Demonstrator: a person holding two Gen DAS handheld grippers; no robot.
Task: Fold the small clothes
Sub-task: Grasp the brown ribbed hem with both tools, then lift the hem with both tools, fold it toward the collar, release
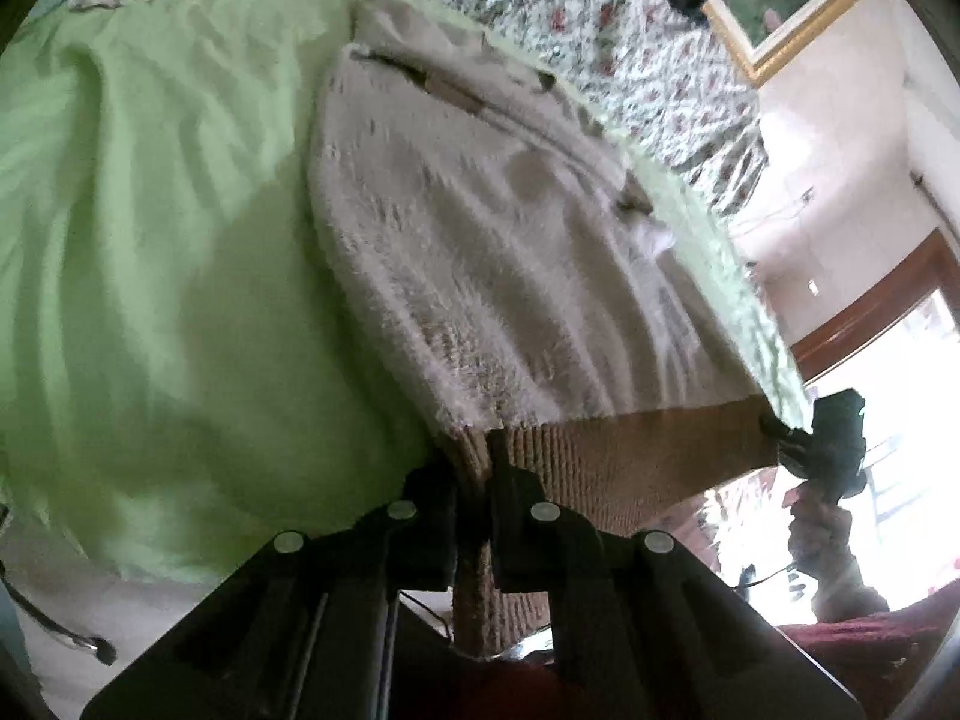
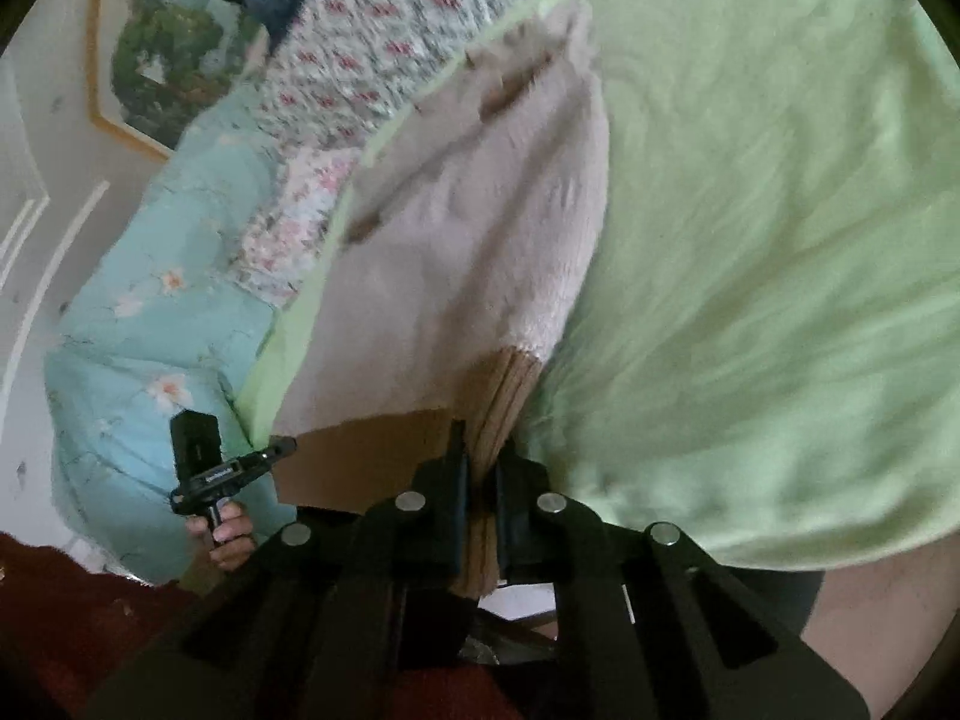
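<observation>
A: What's the biggest thing here?

B: The wrinkled pale-green cotton bedsheet [image 1: 150, 240], spread over a bed as a soft work surface. Behind it runs a quilt with a small red-and-green flower print [image 1: 630, 48], and in the right wrist view a light-blue bedcover with pale blossoms [image 2: 150, 324] hangs at the side.

A: And the garment?

B: A small fuzzy beige knitted sweater with a tan ribbed hem [image 1: 510, 252] lies flat on the green sheet, hem toward the cameras. I'd judge it was laid out this way so both bottom corners can be reached at once.

A: Who has hold of it?

B: Both tools. The left gripper [image 1: 477, 480] has its black fingers pinched narrowly on one corner of the ribbed hem, which bunches between them. The right gripper [image 2: 480, 480] is clamped the same way on the opposite corner. Each shows small in the other's view, the left one [image 2: 240, 468] held by a bare hand [image 2: 225, 537].

A: Why grip the two corners?

B: Probably to lift the hem evenly and carry it up toward the collar for a fold across the middle; the hem looks pulled taut between the two grips.

A: Any writing?

B: There's pale lettering on the body of the left gripper in the right wrist view, too small to read. A gold-framed landscape picture [image 1: 798, 12] hangs on the wall, with no caption visible.
</observation>
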